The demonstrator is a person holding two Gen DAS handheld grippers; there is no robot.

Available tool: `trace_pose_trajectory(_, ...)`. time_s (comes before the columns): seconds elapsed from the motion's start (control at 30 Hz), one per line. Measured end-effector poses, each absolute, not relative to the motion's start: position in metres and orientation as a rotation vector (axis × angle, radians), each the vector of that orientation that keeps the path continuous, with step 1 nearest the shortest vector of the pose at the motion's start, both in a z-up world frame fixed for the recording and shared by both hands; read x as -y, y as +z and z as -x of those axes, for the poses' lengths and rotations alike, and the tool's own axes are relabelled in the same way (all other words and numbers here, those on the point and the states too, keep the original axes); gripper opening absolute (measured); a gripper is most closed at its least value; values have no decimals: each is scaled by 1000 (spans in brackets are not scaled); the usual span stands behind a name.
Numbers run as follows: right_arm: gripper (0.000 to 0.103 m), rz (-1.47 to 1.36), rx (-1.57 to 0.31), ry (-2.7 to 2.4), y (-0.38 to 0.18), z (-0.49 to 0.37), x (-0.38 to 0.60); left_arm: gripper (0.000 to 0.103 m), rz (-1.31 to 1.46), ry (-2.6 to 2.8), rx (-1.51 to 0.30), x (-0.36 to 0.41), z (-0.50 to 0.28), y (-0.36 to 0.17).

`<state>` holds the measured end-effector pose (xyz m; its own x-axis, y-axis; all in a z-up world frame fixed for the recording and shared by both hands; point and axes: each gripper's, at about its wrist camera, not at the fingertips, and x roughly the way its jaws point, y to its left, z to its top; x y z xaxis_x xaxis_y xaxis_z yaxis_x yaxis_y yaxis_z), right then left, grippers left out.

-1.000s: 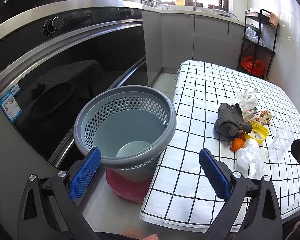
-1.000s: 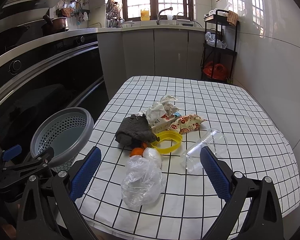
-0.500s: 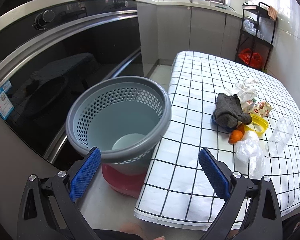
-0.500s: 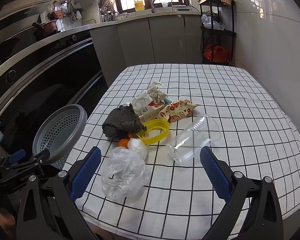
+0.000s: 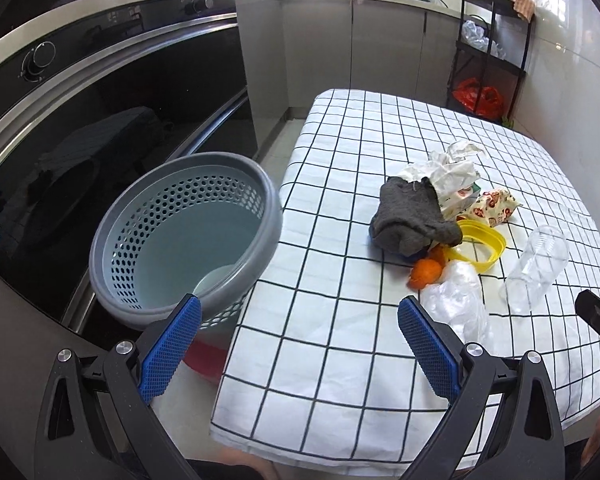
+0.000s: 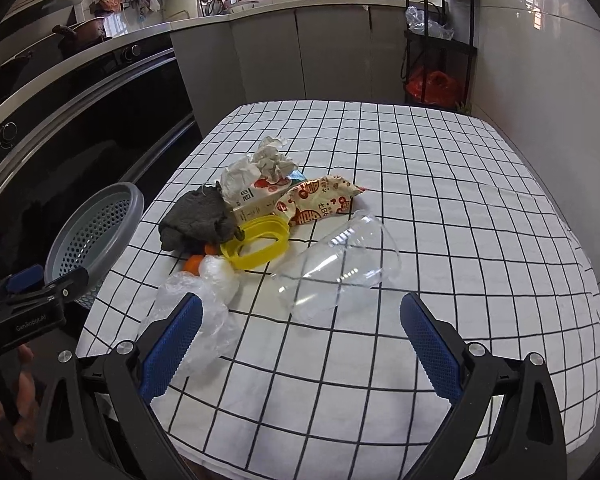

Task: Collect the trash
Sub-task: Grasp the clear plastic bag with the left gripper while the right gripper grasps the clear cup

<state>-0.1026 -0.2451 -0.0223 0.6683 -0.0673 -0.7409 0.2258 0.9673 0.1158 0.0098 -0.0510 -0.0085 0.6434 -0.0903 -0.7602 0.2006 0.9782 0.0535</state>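
Note:
A grey perforated trash basket [image 5: 188,236] stands at the table's left edge; it also shows in the right wrist view [image 6: 96,236]. On the checked tablecloth [image 6: 440,184] lies a pile of trash: a clear plastic cup [image 6: 340,268] on its side, a crumpled clear plastic bag [image 6: 196,304], a yellow ring lid [image 6: 256,244], orange peel [image 5: 426,274], a dark grey cloth [image 6: 196,220], a carton with crumpled paper [image 6: 260,176] and a printed snack wrapper [image 6: 324,200]. My left gripper [image 5: 298,344] is open and empty near the table's front left corner. My right gripper [image 6: 300,346] is open and empty just in front of the cup and bag.
A black oven front and counter [image 5: 100,80] run along the left. A black shelf rack [image 6: 436,40] with a red bag stands at the back right. A white tiled wall [image 6: 548,100] borders the table's right side. A red object [image 5: 204,360] sits under the basket.
Both grippers have moved forward and downward toward the table. The cup and bag now lie closer to my right gripper. Both grippers stay open.

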Motion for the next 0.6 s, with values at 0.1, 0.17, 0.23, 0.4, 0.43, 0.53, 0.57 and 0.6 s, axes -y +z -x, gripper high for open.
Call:
trace_pose_trajectory(0.1,95,-202,-840,-161,-24,96,259,97,-117,-174,-852,65,-14,-9)
trace_pose_trajectory(0.17,95,-239,-859,-170,-29,91,270,97,-104,-182,-854,71,-15,-11)
trace_pose_trajectory(0.23,95,-280,-870,-181,-35,88,280,97,-115,-183,-848,77,-16,-14)
trace_pose_trajectory(0.4,95,-326,-895,-207,-48,80,290,97,-119,-190,-834,88,-15,-17)
trace_pose_trajectory(0.43,95,-333,-898,-208,-50,78,291,97,-121,-194,-834,91,-14,-17)
trace_pose_trajectory(0.53,95,-368,-906,-220,-54,73,294,97,-140,-207,-828,98,-11,-19)
trace_pose_trajectory(0.57,95,-382,-908,-226,-55,71,294,97,-149,-207,-824,100,-10,-20)
trace_pose_trajectory(0.6,95,-392,-909,-231,-55,69,295,97,-159,-201,-817,100,-10,-20)
